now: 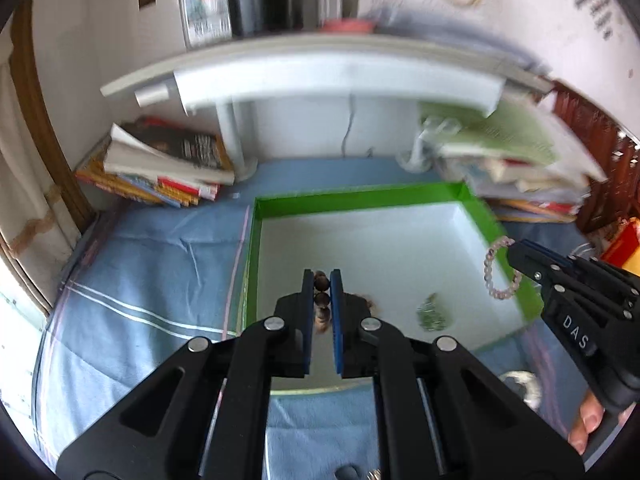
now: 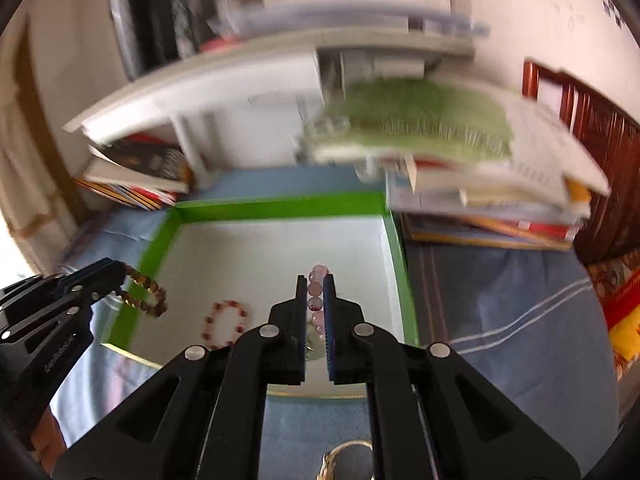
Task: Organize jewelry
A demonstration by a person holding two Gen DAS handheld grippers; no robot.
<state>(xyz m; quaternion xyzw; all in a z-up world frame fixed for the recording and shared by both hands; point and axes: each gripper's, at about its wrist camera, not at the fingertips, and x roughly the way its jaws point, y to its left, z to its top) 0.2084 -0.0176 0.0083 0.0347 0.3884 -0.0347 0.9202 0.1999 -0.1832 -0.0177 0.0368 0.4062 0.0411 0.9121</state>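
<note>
My left gripper (image 1: 322, 276) is shut on a brown bead bracelet (image 1: 321, 300) and holds it over the green-walled box (image 1: 352, 196) with a white floor. In the right wrist view the left gripper (image 2: 116, 270) shows at the left with the brown bracelet (image 2: 146, 292) hanging from it. My right gripper (image 2: 316, 280) is shut on a pink bead bracelet (image 2: 316, 296) above the box (image 2: 280, 204); in the left wrist view the right gripper (image 1: 514, 248) dangles the pink bracelet (image 1: 498, 270) over the box's right wall. A dark red bead bracelet (image 2: 226, 324) and a green piece (image 1: 432, 312) lie on the box floor.
The box sits on a blue striped cloth (image 1: 140, 280). Stacks of books stand at back left (image 1: 160, 168) and back right (image 2: 480, 200) under a white shelf (image 1: 320, 76). A ring-like item (image 2: 348, 460) lies near the front edge, and a silvery item (image 1: 522, 386) at the right.
</note>
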